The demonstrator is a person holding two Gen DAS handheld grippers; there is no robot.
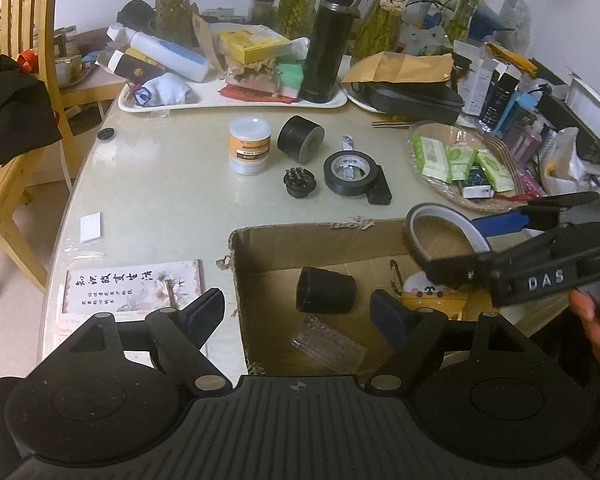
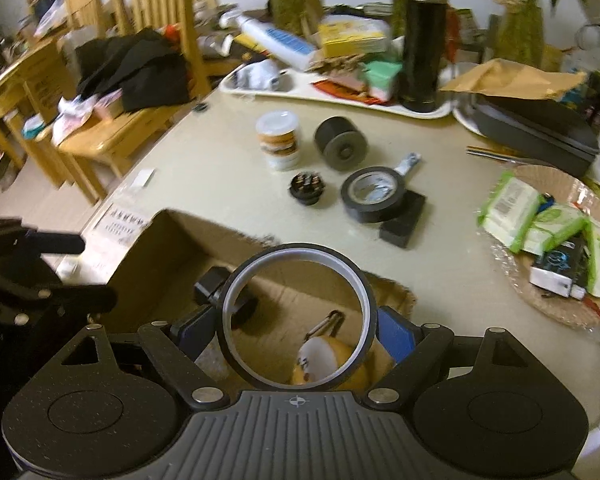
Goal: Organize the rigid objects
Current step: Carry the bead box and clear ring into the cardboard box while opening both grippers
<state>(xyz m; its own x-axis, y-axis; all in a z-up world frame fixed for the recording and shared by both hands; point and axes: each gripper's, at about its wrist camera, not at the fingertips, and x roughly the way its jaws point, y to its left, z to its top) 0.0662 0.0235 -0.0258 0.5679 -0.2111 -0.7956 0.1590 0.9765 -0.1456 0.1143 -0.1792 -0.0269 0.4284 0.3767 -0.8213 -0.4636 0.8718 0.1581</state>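
Right now the right gripper has a thin black ring with a white inner band between its blue pads, over the open cardboard box. The ring stands on edge, its hole facing the camera, its axis running along the fingers. Whether the pads press on its sides or have just let go, I cannot tell. In the left wrist view the same ring tilts above the box's right side. The left gripper has its jaws apart with nothing between them, hanging over the box's near left wall. Inside the box I count three things besides the ring above it: one black cup-shaped piece lying on its side, one clear plastic case, and one yellow toy with a carabiner. On the table beyond the box lie one white jar with an orange label, upright; one black cylinder on its side with a flat end turned toward the right; one small round black plug; one black tape roll lying flat, resting partly on a black block. Farther back a white tray holds one tall black flask, a white bottle and boxes. To the right a woven basket holds green wipe packs.
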